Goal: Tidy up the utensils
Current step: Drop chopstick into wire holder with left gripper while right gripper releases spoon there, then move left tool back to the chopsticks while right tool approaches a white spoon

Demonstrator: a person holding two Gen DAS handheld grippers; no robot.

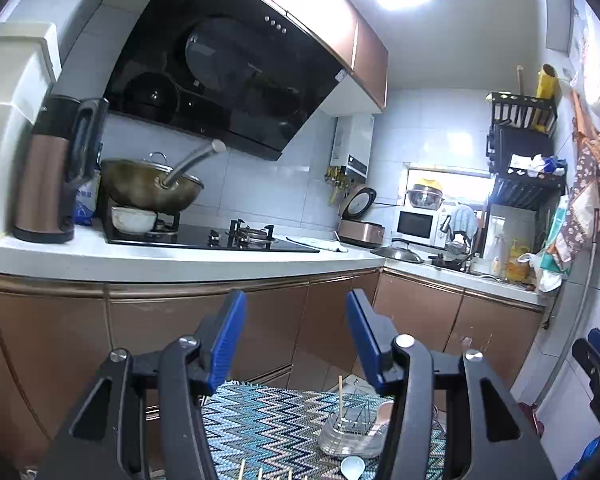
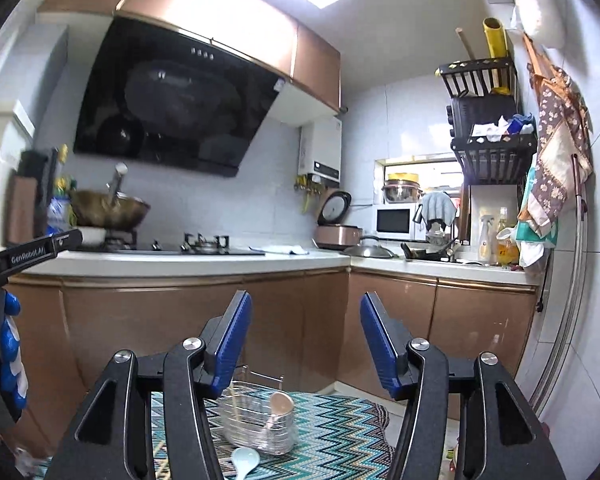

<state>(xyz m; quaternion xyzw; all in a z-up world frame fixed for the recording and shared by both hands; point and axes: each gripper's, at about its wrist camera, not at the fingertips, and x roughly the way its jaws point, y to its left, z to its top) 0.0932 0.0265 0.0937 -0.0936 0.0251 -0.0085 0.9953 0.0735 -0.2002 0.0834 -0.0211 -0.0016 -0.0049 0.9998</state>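
Observation:
A wire utensil holder (image 1: pixel 350 432) (image 2: pixel 260 420) stands on a zigzag-patterned mat (image 1: pixel 268 424) (image 2: pixel 332 440). It holds a pinkish spoon (image 1: pixel 382 414) (image 2: pixel 280 406) and a wooden chopstick (image 1: pixel 341 396). A pale blue spoon (image 1: pixel 352 467) (image 2: pixel 245 460) lies on the mat in front of the holder. Chopstick tips (image 1: pixel 260 473) show at the bottom edge of the left wrist view. My left gripper (image 1: pixel 296 312) is open and empty, raised above the mat. My right gripper (image 2: pixel 305 320) is open and empty, also raised above the holder.
A kitchen counter (image 1: pixel 180 258) with a gas hob (image 1: pixel 244 236), wok (image 1: pixel 148 186) and kettle (image 1: pixel 48 172) runs behind. A rice cooker (image 2: pixel 336 228), microwave (image 2: pixel 394 222) and sink area sit at the far corner. Copper cabinet doors (image 2: pixel 180 320) face me.

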